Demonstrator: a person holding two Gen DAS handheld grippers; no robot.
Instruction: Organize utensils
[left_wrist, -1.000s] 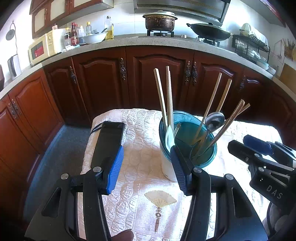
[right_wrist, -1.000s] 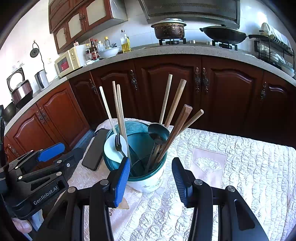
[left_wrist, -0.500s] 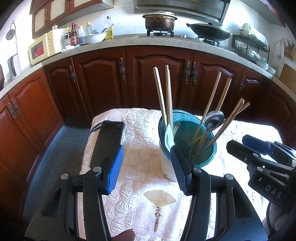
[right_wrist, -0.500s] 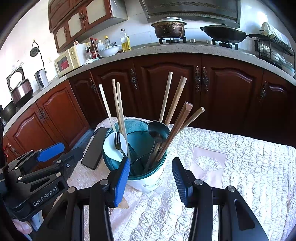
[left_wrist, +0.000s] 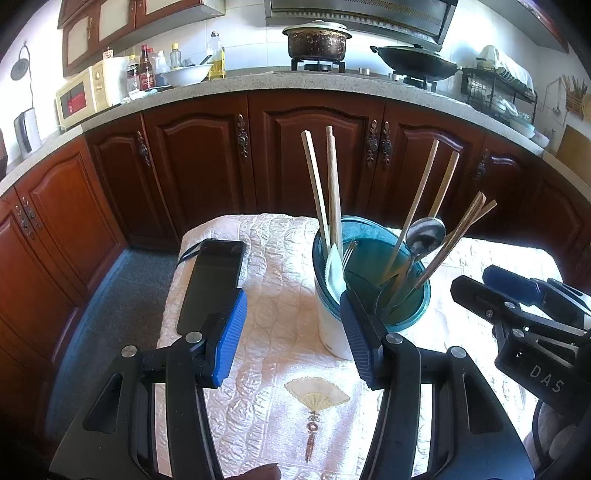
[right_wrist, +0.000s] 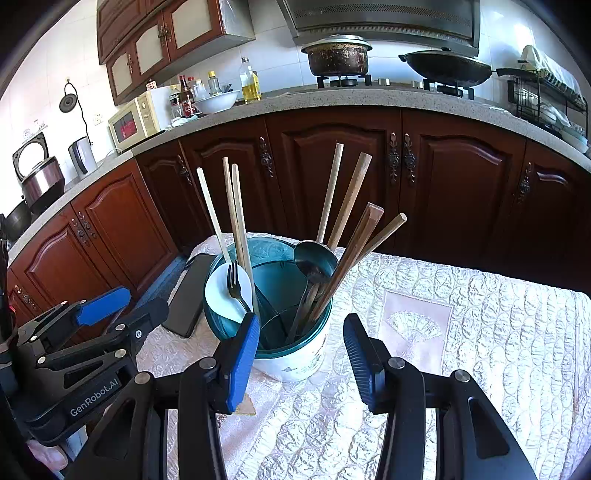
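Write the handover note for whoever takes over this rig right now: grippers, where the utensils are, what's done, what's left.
Left gripper: open, empty, short of the utensil holder.
Right gripper: open, empty, the holder just ahead of its jaws.
Holder stands upright on the quilted cloth; a black phone lies to its left.
In the holder: chopsticks, a fork against a white spoon, a metal ladle, darker wooden sticks.
Done: no loose utensils visible on the cloth.
Left: utensils look mixed between compartments; probably sort by type.
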